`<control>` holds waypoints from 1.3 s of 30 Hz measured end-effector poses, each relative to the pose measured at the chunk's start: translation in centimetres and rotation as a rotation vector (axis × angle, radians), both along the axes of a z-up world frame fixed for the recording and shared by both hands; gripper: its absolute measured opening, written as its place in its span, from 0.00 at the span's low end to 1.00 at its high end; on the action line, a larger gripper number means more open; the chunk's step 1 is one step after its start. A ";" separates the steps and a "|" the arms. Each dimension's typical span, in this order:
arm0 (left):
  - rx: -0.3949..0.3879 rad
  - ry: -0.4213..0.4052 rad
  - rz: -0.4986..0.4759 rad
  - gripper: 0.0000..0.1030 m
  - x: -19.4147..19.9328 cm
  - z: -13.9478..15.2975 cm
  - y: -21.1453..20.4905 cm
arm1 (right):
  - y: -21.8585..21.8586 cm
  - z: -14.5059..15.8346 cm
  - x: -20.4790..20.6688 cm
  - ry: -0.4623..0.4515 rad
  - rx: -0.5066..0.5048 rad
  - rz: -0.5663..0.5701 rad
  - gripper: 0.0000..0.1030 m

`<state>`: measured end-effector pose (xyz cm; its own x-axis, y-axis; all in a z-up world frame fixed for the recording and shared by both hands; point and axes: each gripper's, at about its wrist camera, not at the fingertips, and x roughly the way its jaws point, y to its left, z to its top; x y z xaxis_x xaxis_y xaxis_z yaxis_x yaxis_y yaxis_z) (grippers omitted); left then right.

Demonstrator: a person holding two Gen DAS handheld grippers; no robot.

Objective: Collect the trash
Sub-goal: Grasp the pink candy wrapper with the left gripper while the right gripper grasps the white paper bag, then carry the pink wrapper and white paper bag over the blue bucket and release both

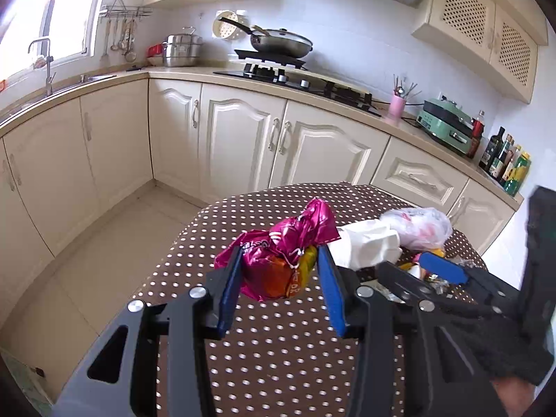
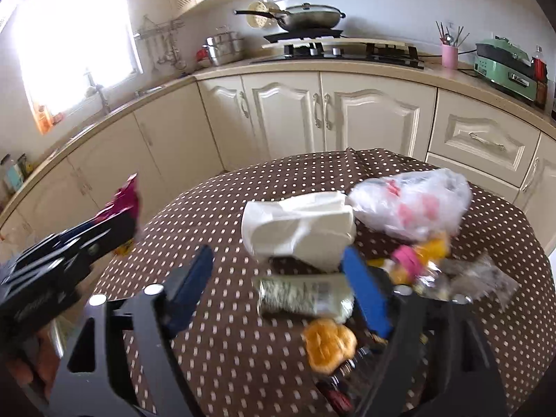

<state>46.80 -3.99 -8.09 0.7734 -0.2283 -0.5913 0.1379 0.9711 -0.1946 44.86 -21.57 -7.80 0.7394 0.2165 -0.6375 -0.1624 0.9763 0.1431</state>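
Magenta snack wrapper (image 1: pixel 278 253) is pinched in left gripper (image 1: pixel 278 278), lifted off polka-dot table (image 1: pixel 278 365) for disposal | right gripper (image 2: pixel 278 278) gapes wide, empty, over white tissue wad (image 2: pixel 299 229) and pale roll (image 2: pixel 305 299) | clear bag (image 2: pixel 413 205) waits far right.

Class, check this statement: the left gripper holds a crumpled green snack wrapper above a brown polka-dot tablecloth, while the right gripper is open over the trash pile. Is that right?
Not quite: the snack wrapper is magenta with orange, not green, as the left wrist view shows. The rest stands: the left gripper holds it above the brown polka-dot tablecloth, and the right gripper is open over the trash pile.
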 end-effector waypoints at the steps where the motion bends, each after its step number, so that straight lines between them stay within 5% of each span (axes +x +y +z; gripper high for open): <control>1: -0.002 0.002 0.001 0.40 0.1 -0.2 0.3 | 0.4 -0.2 0.7 -0.001 -0.012 -0.012 0.79; 10: -0.022 0.021 -0.005 0.40 0.6 -1.5 1.6 | 0.3 -2.3 4.7 0.063 -0.066 -0.088 0.81; 18: -0.034 0.025 -0.022 0.40 -0.4 -1.4 1.9 | 0.1 -2.3 3.8 0.022 -0.136 -0.109 0.61; 20: -0.033 0.021 -0.020 0.40 -0.8 -1.3 2.2 | 0.3 -1.9 3.2 0.006 -0.149 -0.108 0.52; 30: -0.051 0.007 -0.002 0.40 -4.0 -0.2 4.7 | 2.9 1.1 -2.2 -0.081 -0.119 -0.030 0.51; 39: -0.061 -0.009 0.095 0.40 -10.1 0.5 11.4 | 11.1 3.5 -8.5 -0.154 -0.064 0.149 0.51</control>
